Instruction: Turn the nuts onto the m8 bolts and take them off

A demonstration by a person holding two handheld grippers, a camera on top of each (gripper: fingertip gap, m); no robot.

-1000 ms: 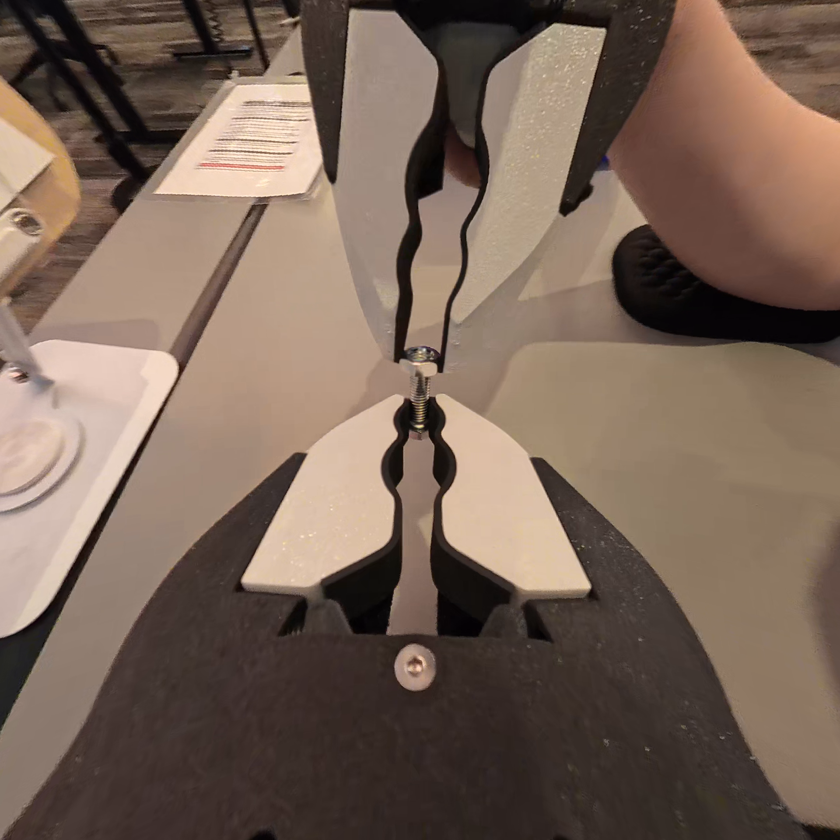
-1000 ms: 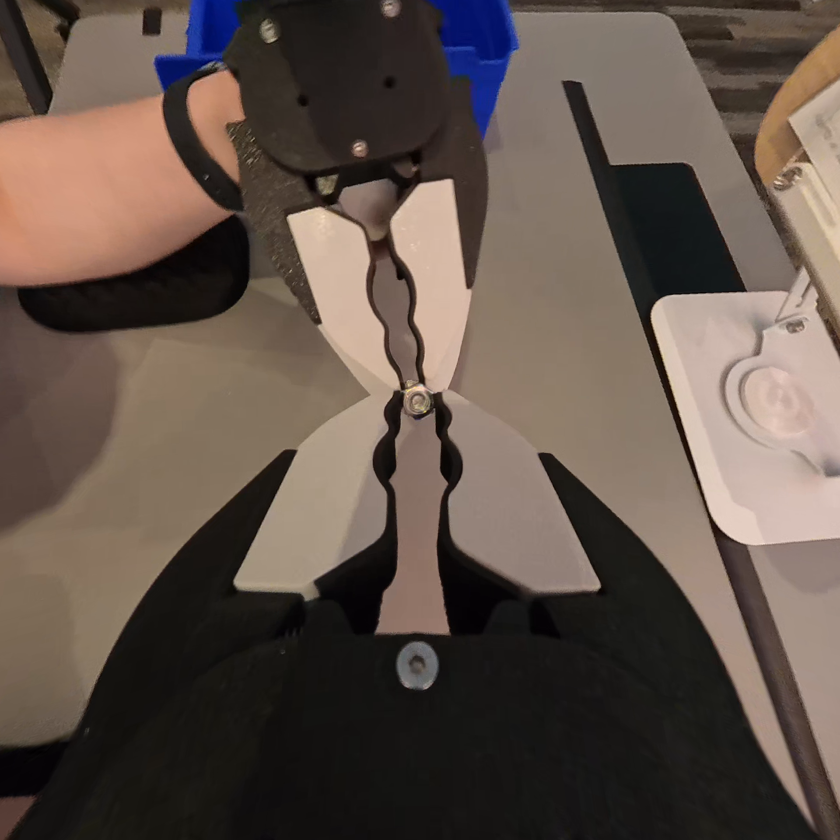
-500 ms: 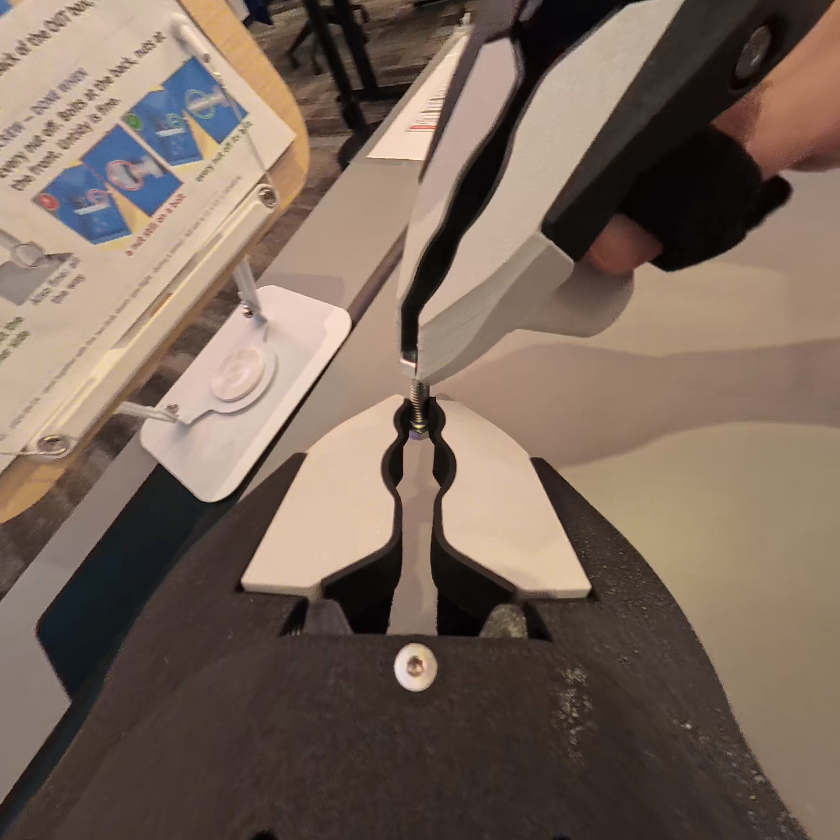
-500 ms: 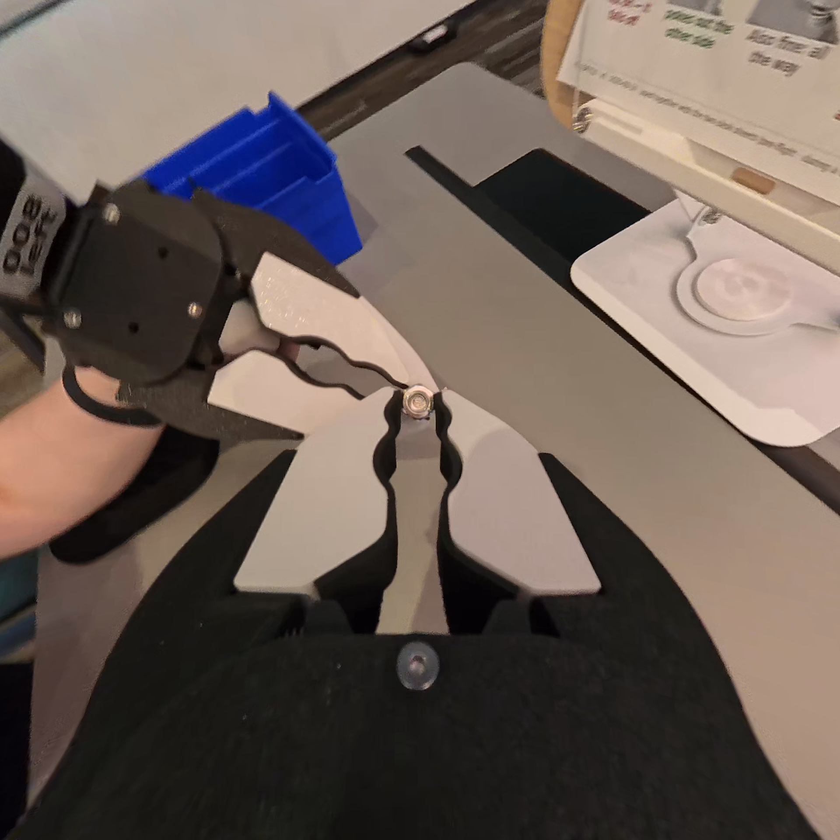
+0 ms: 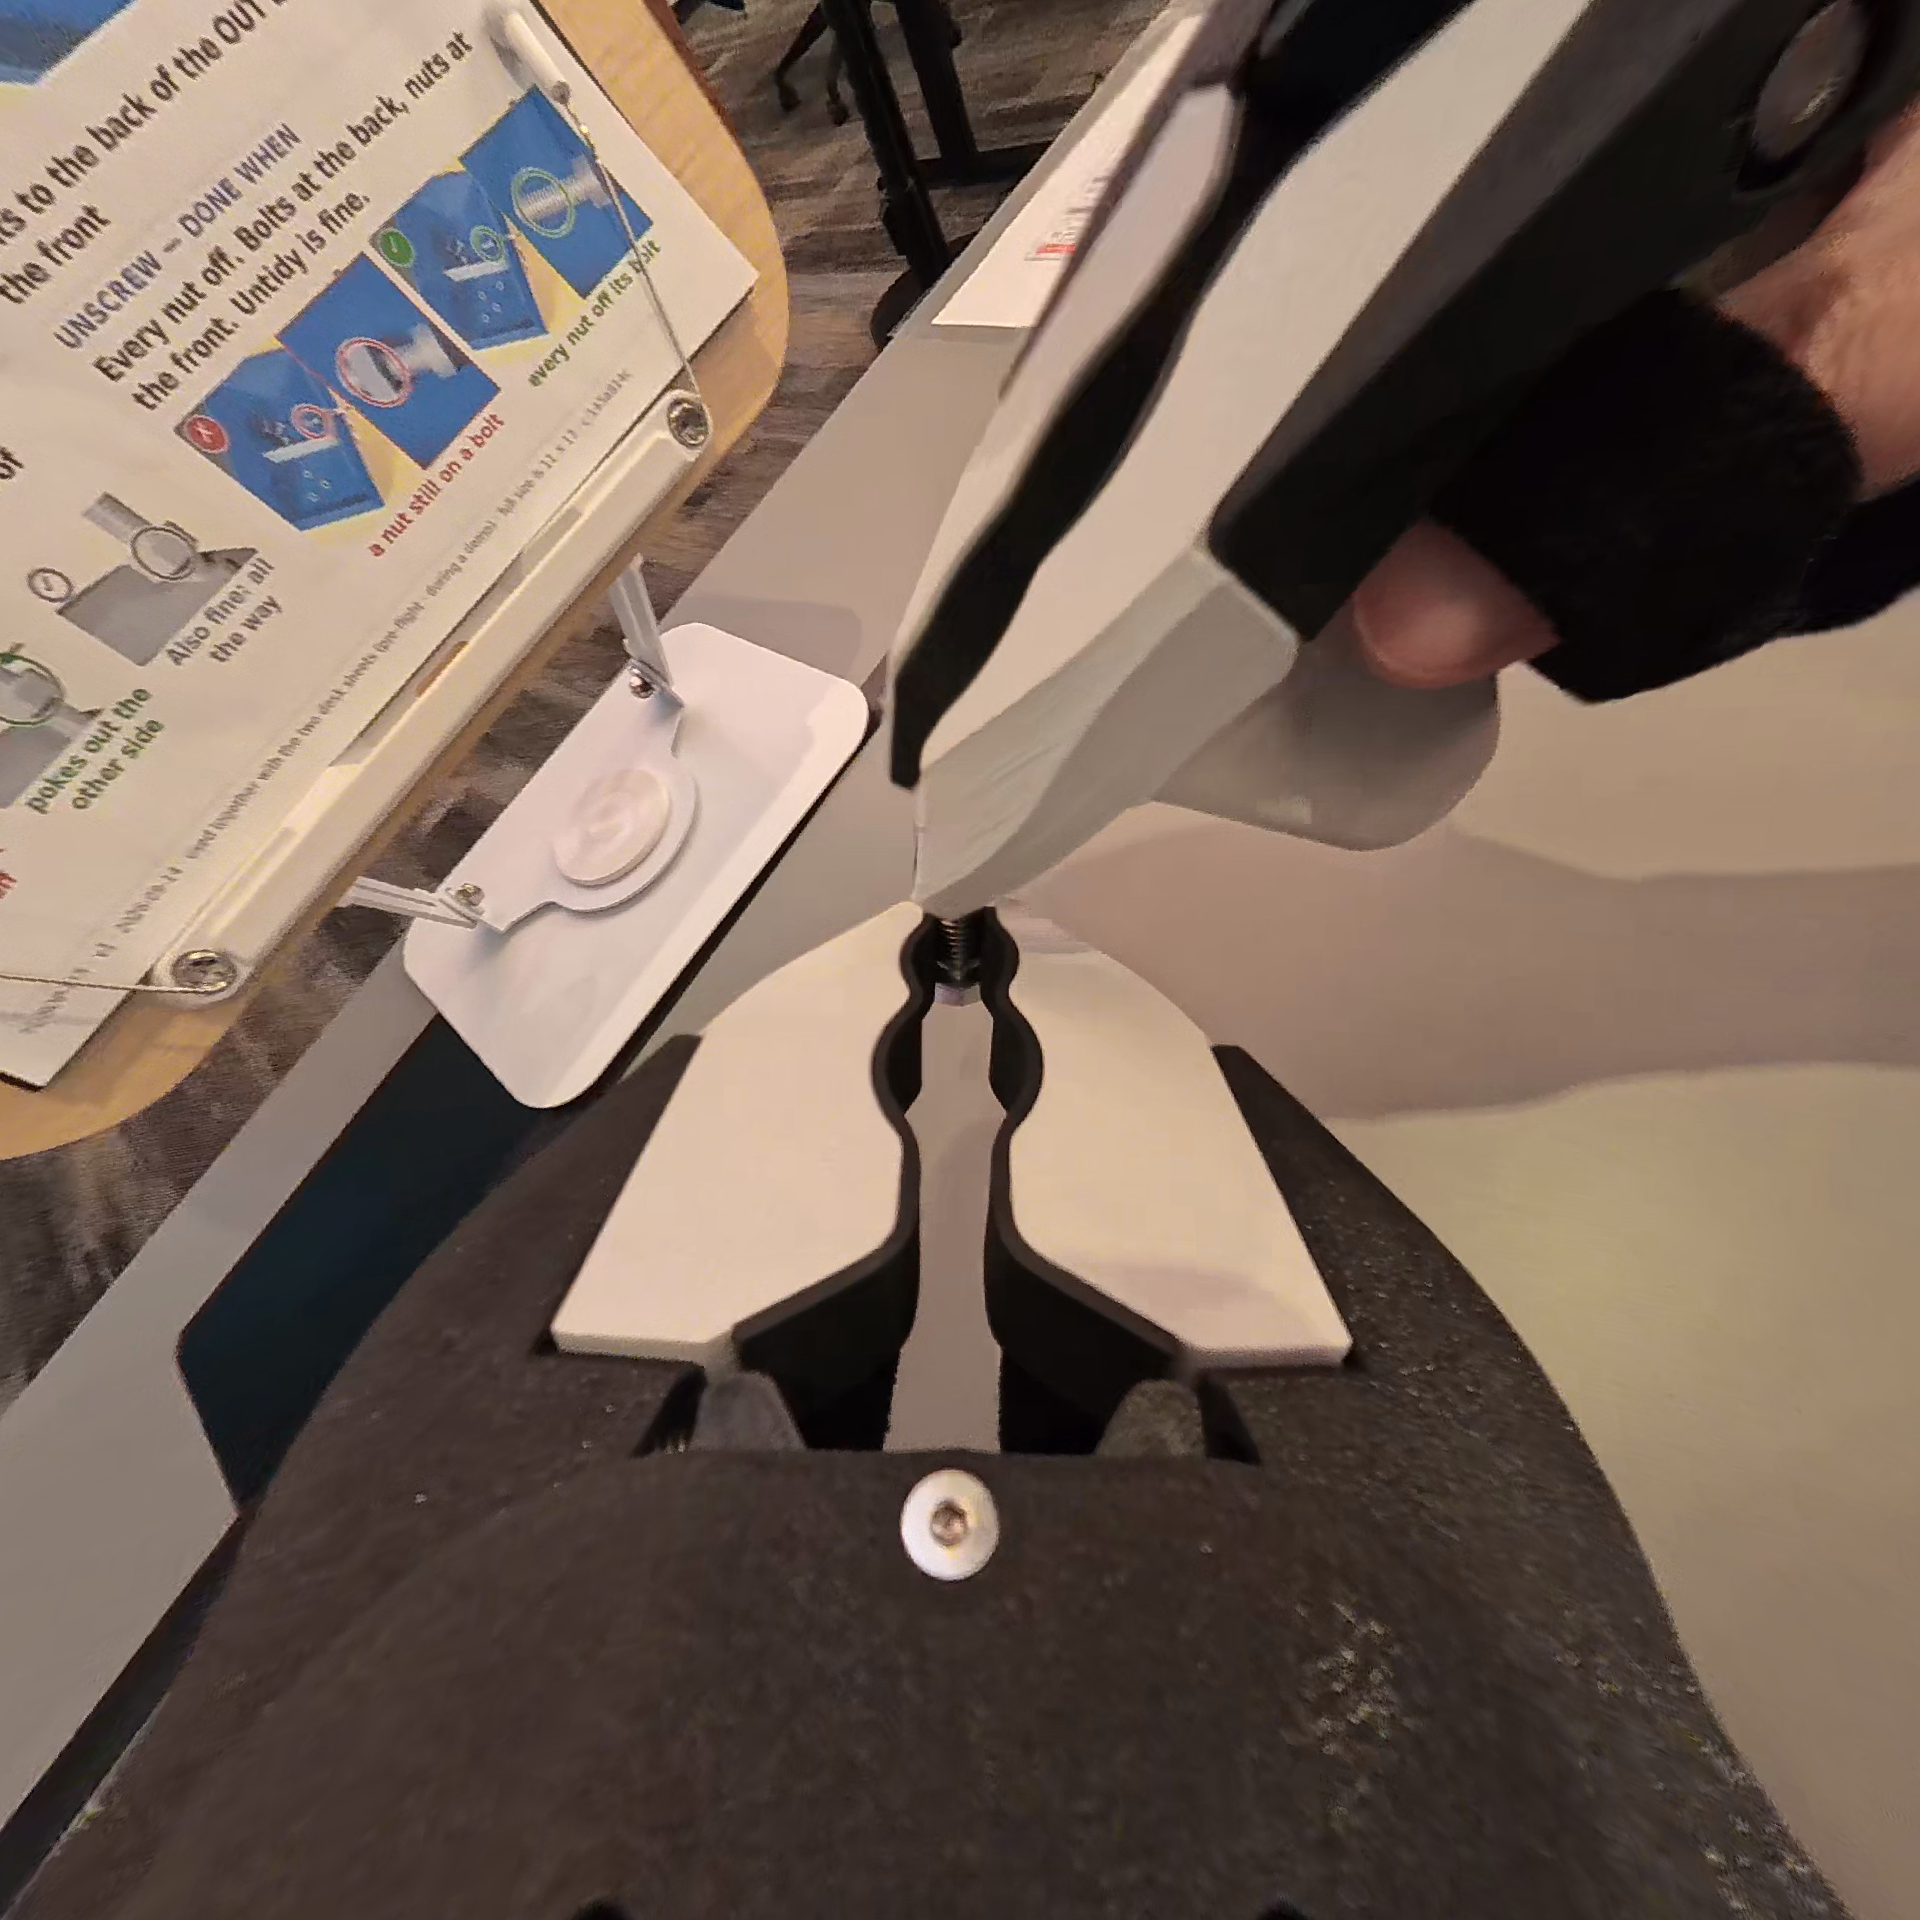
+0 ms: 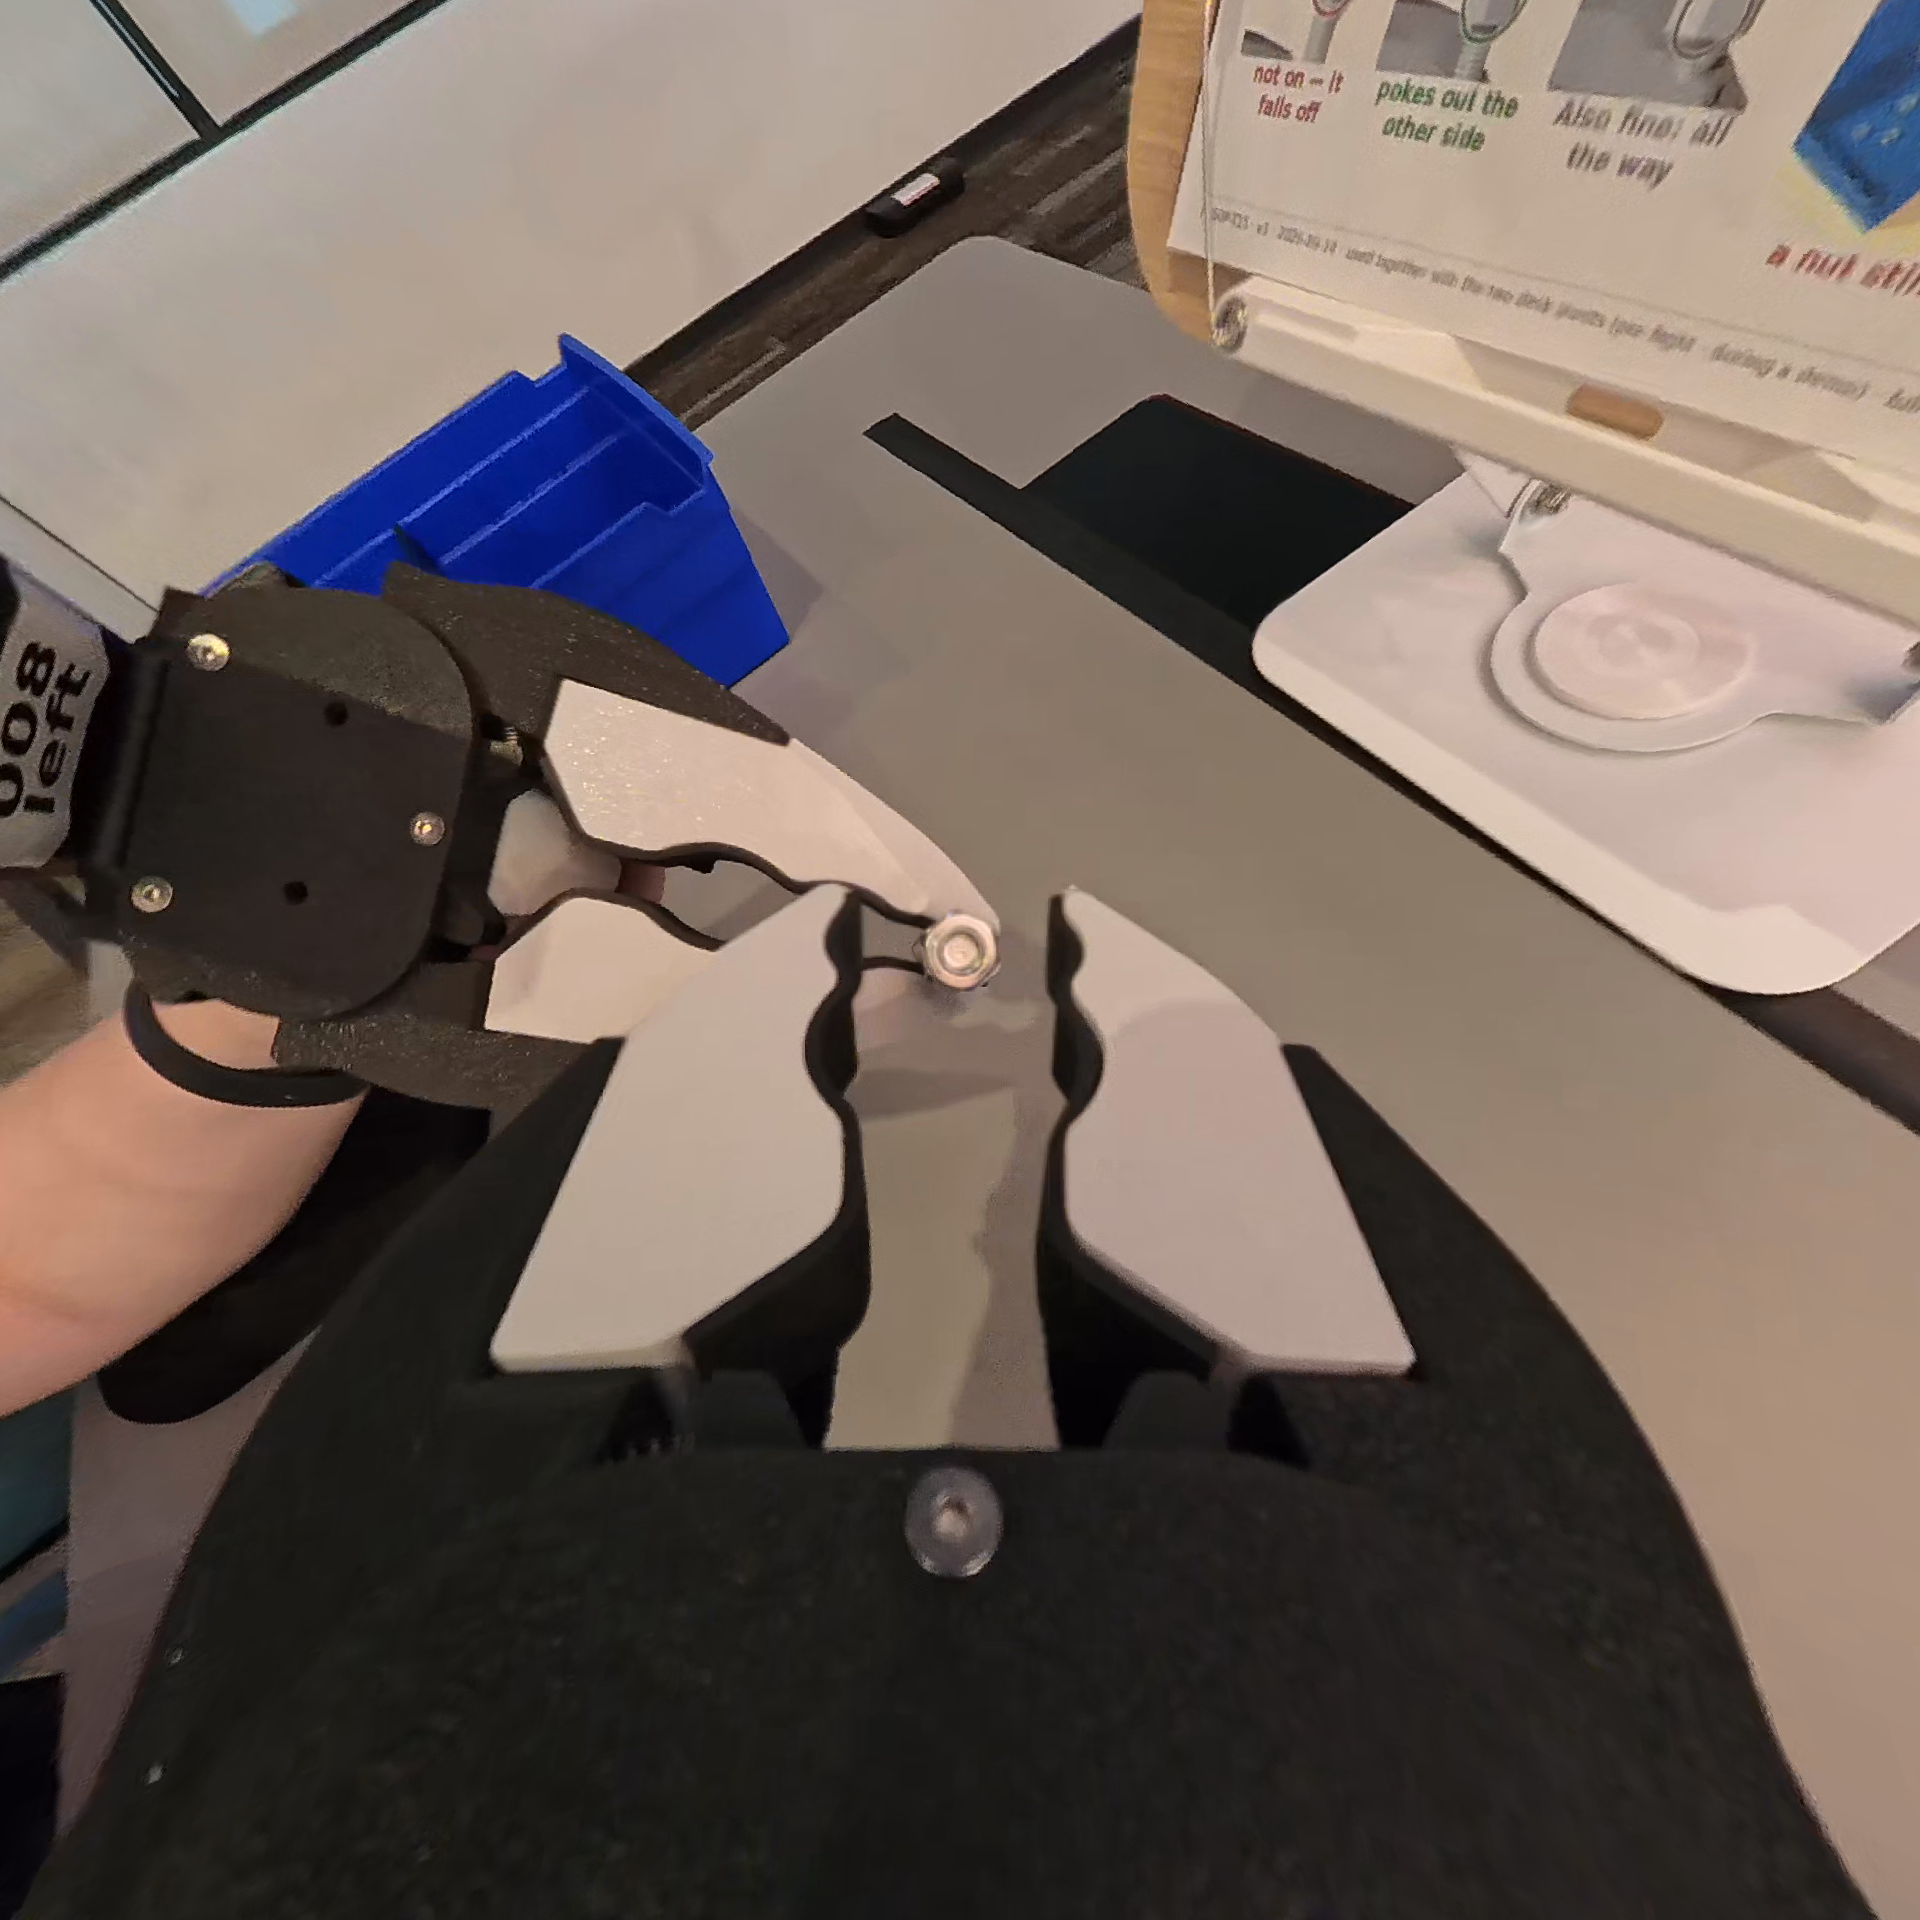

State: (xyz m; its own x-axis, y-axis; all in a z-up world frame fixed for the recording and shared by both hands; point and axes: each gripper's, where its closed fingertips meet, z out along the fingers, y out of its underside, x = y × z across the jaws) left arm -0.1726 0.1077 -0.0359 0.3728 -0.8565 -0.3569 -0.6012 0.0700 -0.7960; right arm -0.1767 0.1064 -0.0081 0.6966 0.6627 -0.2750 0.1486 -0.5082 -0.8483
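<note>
Half a second ago the right hand-held gripper (image 6: pixel 951 920) was pinched on the nut end of the bolt; now its jaws stand apart on either side of it, gripping nothing. Its fingers (image 6: pixel 1174 1122) flank the fastener without touching, as far as the right wrist view shows. The left hand-held gripper (image 5: pixel 951 961) is clenched on the M8 bolt (image 5: pixel 953 948), whose threaded shank points away from it (only a short run of thread shows past its fingertips in its own view). In the right wrist view the nut (image 6: pixel 961 948) sits end-on at the tip of the bolt, held out over the grey surface (image 6: pixel 1195 727), with the blue bin (image 6: pixel 540 530) behind the left gripper and the white stand base (image 6: pixel 1351 727) off to the right.

This looks like a regrip between turns. To do it well, the right gripper should roll back at the wrist while released, then close squarely on two opposite flats of the nut, not its corners, so it does not slip. The left should keep the bolt steady and in line with the right's roll axis, or the nut may bind. Which way it is being turned cannot be told.
</note>
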